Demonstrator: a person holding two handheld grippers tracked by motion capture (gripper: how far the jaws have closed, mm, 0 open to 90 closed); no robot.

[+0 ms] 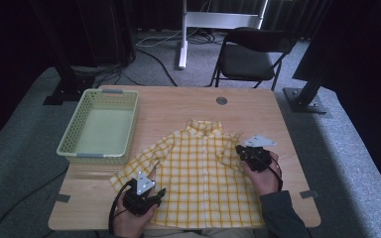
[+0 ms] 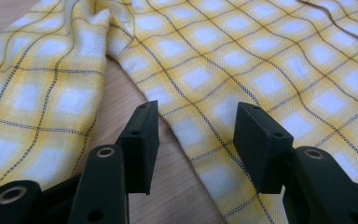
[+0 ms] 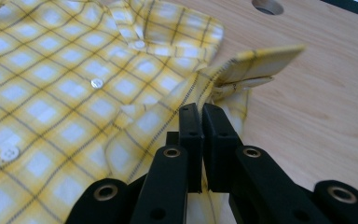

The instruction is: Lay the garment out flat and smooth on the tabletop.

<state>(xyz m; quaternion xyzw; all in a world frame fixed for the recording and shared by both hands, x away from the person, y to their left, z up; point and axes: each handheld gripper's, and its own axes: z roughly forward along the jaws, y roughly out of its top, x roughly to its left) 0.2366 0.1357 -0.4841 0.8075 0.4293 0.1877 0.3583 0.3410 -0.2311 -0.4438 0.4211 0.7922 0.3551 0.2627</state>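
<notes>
A yellow checked shirt (image 1: 198, 171) lies flat on the wooden table (image 1: 178, 101), collar away from me, buttons up. My right gripper (image 1: 240, 150) is shut on the shirt's right sleeve (image 3: 256, 63), whose cuff sticks up past the jaws, folded in over the shirt body (image 3: 65, 93). My left gripper (image 1: 159, 193) stands open at the shirt's lower left. Its jaws straddle the shirt's side edge (image 2: 200, 126) below the left sleeve (image 2: 42, 93), with bare table showing between sleeve and body.
A pale green mesh basket (image 1: 67, 140) stands empty at the table's left. A round hole (image 1: 222, 100) is in the tabletop behind the collar. A black folding chair (image 1: 250, 54) and cables lie on the floor beyond the table.
</notes>
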